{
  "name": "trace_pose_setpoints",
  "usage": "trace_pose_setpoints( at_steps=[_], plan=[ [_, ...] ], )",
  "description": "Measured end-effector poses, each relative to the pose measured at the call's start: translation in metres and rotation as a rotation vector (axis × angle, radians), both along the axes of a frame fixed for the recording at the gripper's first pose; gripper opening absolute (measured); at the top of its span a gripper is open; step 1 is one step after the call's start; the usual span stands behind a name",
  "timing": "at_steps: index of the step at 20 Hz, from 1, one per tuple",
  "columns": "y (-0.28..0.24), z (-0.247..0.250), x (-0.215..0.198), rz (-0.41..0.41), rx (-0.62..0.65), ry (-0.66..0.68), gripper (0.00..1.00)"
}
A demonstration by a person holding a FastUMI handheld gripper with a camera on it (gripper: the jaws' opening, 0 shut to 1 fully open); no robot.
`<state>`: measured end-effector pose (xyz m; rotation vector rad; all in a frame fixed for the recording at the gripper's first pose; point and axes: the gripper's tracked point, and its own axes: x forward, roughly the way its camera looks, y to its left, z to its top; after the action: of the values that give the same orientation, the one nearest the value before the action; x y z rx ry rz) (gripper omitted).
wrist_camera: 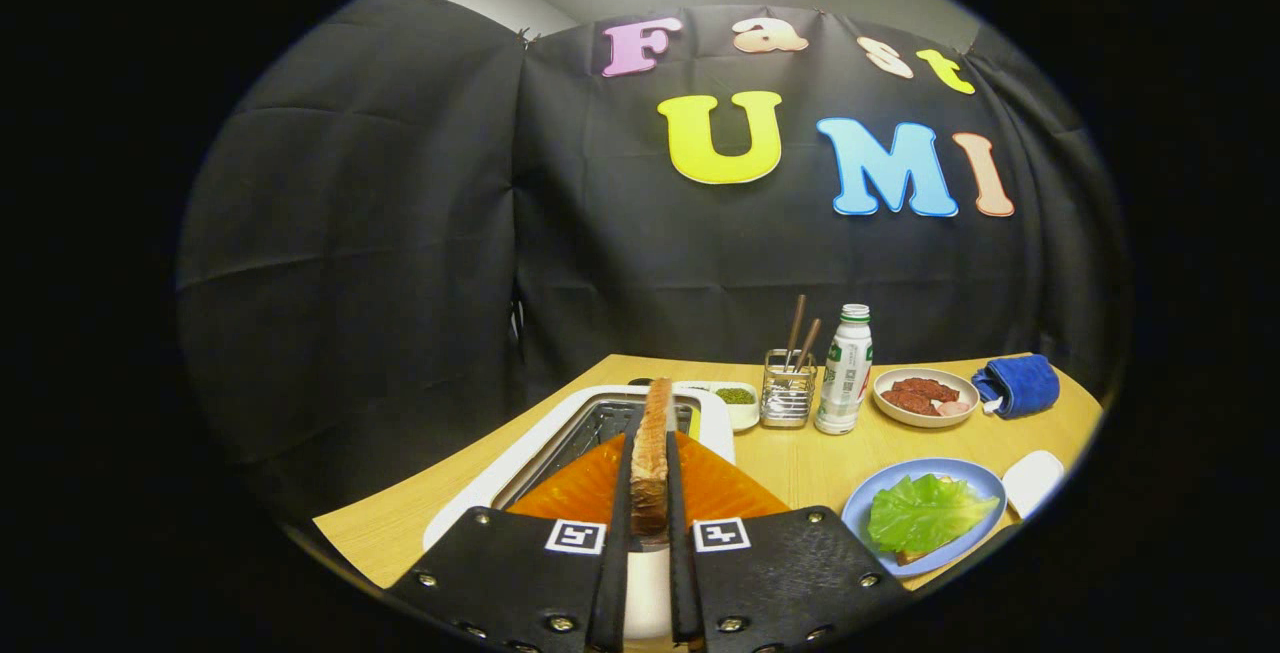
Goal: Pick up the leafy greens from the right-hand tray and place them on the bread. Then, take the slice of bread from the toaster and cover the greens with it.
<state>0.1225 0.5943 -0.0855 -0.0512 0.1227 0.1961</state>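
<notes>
Wood makes up the big light-brown surface (800, 463) where everything sits. On it, under the gripper, is a long white toaster (715, 423) with a dark metal slot on top. The black gripper (650, 523) with orange fingers (720, 488) is closed tight on a brown slice of toasted bread (655, 443). The slice stands on its edge between the two fingers, just above the toaster's slot, and both fingers press on its sides.

Beside the gripper, on the right, is a round blue plate (965, 478). A bright green lettuce leaf (925, 511) lies on it, and a bit of the bottom slice of bread (912, 556) peeks out from under the leaf. Just past the plate sits a small white tray (1033, 481).

Farther back, near the black cloth wall, are a rolled blue cloth (1020, 385), a white bowl of red meat (925, 396), a white bottle with a green cap (845, 371), a shiny metal holder with brown chopsticks (788, 388), and a little white dish of green bits (738, 400).
</notes>
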Motion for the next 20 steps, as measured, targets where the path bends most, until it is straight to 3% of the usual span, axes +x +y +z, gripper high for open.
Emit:
trace_pose_setpoints(
  at_steps=[2,3,4,5,13,20],
  plan=[
    [-0.004,-0.002,0.003,-0.005,-0.015,-0.015,0.18],
    [-0.002,0.003,-0.001,0.002,-0.032,-0.021,0.09],
    [-0.001,-0.001,0.001,0.008,-0.048,-0.036,0.09],
    [0.001,-0.002,0.003,0.013,-0.068,-0.051,0.03],
    [-0.004,0.006,0.007,0.024,0.013,-0.022,0.03],
    [-0.001,0.076,-0.002,0.073,0.081,-0.089,0.03]
  ],
)
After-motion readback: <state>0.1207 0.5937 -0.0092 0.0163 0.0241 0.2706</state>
